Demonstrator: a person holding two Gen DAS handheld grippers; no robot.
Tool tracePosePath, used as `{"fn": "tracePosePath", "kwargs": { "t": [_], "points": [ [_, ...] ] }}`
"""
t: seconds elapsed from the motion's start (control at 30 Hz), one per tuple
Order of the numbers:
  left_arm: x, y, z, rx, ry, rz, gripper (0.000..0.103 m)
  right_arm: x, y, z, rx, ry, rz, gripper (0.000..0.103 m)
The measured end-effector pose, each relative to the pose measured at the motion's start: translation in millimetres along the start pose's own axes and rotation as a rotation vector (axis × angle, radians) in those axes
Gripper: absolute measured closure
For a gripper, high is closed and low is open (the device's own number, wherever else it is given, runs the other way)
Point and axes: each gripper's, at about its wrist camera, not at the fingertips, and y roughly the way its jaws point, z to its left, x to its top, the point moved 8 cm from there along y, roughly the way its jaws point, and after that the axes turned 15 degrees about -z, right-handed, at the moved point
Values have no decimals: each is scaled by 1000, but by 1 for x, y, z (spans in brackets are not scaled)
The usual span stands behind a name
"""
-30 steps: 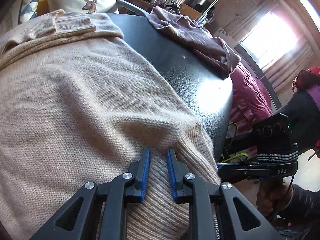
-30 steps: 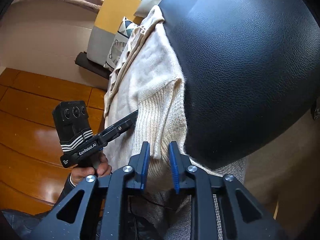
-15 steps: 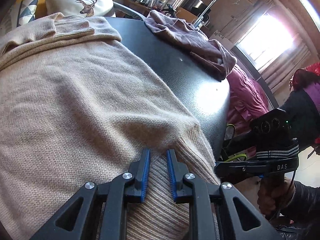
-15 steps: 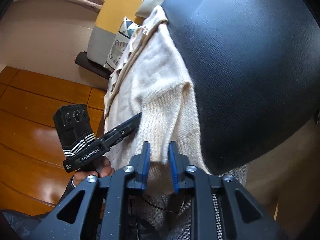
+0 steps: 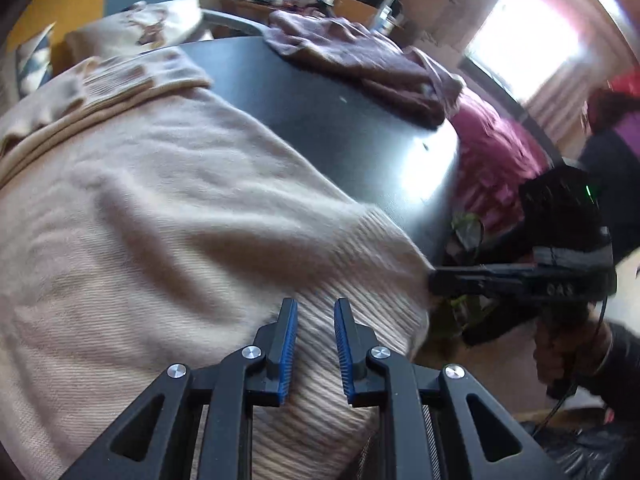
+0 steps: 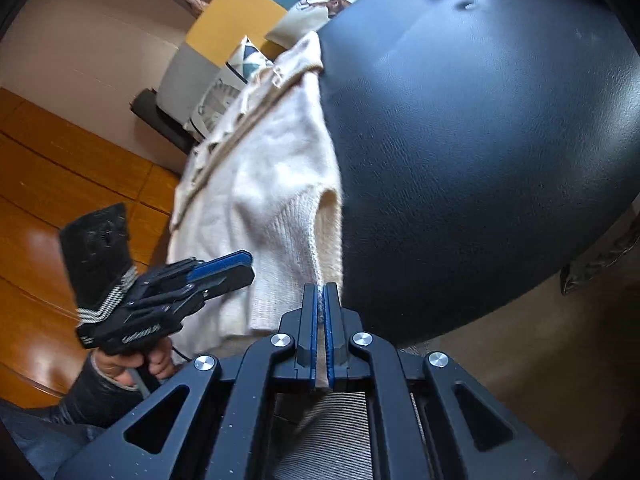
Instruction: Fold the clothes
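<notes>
A beige knit sweater (image 5: 160, 220) lies spread on a black leather-like tabletop (image 5: 340, 120), its ribbed hem hanging over the near edge. My left gripper (image 5: 316, 340) hovers open over the ribbed hem, with a gap between its blue pads. In the right wrist view the sweater (image 6: 272, 200) drapes down the table's (image 6: 480, 140) left side. My right gripper (image 6: 322, 308) is shut on the hem's corner, with cloth showing between the pads. The right gripper (image 5: 434, 280) also shows in the left wrist view, pinching that corner. The left gripper (image 6: 244, 270) sits beside the hem.
A crumpled mauve garment (image 5: 360, 60) lies at the table's far side. A deer-print cushion (image 6: 320, 4) and a patterned pillow sit beyond the sweater's collar. Wooden floor (image 6: 60, 160) is to the left, and magenta bedding (image 5: 488, 160) and another person (image 5: 612, 128) to the right.
My right gripper has gone from open to shut on the sweater's hem corner. The left gripper has stayed open over the hem, and both views have shifted slightly with blur.
</notes>
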Motion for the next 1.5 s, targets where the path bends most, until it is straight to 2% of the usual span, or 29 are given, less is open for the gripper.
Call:
{"fn": "tracePosePath", "kwargs": {
  "t": [0.13, 0.17, 0.2, 0.23, 0.27, 0.37, 0.47, 0.57, 0.67, 0.77, 0.87, 1.0, 1.1, 1.17, 1.2, 1.23, 1.33, 1.47, 1.5],
  "points": [
    [-5, 3, -10, -2, 55, 6, 83, 0, 5, -1, -36, -43, -5, 97],
    [-6, 3, -12, -2, 69, 7, 83, 3, 1, -2, -71, -79, -29, 95],
    [-7, 3, -12, -5, 67, 6, 83, 7, -4, -2, -106, -119, -55, 89],
    [-7, 2, -11, -10, 53, 3, 83, 15, -8, 4, -165, -208, -99, 86],
    [-7, 1, -11, -11, 47, -1, 83, 22, -11, 10, -184, -266, -126, 86],
    [-9, -1, -11, -7, 45, -10, 83, 33, 3, 45, -172, -424, -166, 73],
    [-13, -5, -11, -10, 42, -15, 83, 36, 31, 75, -146, -571, -161, 72],
    [-17, -12, -9, -10, 24, -20, 83, 27, 64, 76, -144, -622, -89, 72],
    [-20, -20, -4, -3, 3, -24, 83, 24, 65, 63, -140, -629, -70, 72],
    [-22, -34, 9, 35, -29, -40, 83, 22, 65, 49, -137, -634, -54, 72],
    [-22, -51, 32, 123, -59, -68, 83, 22, 62, 44, -121, -619, -74, 72],
    [-28, -77, 73, 243, -140, -104, 83, 23, 61, 48, -164, -616, -60, 72],
    [-41, -97, 100, 308, -198, -120, 83, 25, 57, 62, -166, -624, -86, 71],
    [-50, -106, 110, 319, -226, -134, 83, 23, 56, 69, -161, -653, -98, 61],
    [-55, -111, 114, 323, -240, -141, 83, 18, 61, 63, -172, -658, -69, 49],
    [-60, -115, 119, 327, -254, -149, 83, 12, 66, 57, -185, -661, -37, 44],
    [-70, -124, 120, 328, -238, -175, 84, 6, 62, 56, -168, -734, -77, 42],
    [-71, -126, 116, 343, -217, -175, 83, 13, 60, 58, -182, -682, -35, 42],
    [-66, -126, 116, 350, -218, -173, 83, 19, 59, 65, -171, -674, -55, 42]
  ]
}}
